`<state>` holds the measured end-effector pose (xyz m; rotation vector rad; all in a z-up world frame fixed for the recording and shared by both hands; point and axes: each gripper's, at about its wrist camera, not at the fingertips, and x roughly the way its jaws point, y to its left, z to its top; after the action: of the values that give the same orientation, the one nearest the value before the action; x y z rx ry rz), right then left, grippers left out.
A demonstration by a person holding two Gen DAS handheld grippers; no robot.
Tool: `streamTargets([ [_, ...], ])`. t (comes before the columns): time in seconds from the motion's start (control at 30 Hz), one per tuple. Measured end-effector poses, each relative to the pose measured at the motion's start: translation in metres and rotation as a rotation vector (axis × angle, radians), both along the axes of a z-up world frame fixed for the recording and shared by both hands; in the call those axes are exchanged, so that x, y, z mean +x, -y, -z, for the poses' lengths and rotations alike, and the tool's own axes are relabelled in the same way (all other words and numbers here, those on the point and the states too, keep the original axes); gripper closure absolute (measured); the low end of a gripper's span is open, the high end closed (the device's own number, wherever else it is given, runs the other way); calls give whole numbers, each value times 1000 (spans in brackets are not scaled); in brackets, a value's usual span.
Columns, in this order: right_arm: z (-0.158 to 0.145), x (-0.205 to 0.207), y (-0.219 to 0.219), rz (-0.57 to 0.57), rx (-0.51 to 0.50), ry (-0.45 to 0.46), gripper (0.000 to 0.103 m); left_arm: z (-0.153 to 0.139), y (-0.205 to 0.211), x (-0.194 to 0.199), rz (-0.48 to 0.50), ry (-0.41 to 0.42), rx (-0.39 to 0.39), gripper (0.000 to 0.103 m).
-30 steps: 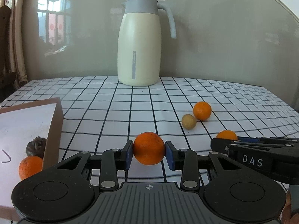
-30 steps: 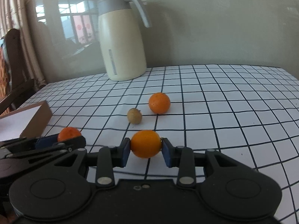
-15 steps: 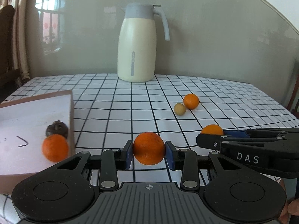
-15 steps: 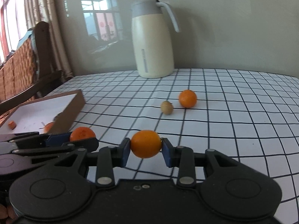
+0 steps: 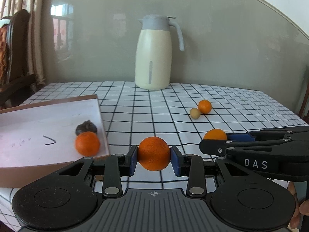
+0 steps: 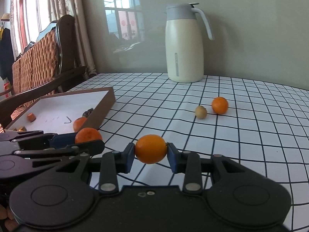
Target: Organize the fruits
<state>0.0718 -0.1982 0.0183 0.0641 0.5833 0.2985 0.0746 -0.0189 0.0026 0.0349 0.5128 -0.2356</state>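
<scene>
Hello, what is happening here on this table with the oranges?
A person is sorting fruit with two hand-held grippers. The left gripper is shut on one orange, and the right gripper is shut on another orange; both are held above the checked table, near the box. The box already holds an orange and a dark fruit. One orange and a small tan fruit lie on the table, before the jug.

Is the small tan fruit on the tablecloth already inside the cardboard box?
No, the small tan fruit lies on the checked tablecloth beside a loose orange, well apart from the box.
</scene>
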Motion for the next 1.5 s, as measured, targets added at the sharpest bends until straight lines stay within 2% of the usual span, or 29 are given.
streamTargets([
  [0.8, -4, -4, -70, -144, -14, 31, 75, -6, -75, -16, -154, 33, -58, 66],
  [1.1, -14, -3, -85, -170, 22, 68, 75, -13, -102, -20, -216, 66, -88, 66],
  [1.5, -27, 10, -107, -171, 86, 118, 75, -19, -147, -16, -364, 105, -118, 66],
])
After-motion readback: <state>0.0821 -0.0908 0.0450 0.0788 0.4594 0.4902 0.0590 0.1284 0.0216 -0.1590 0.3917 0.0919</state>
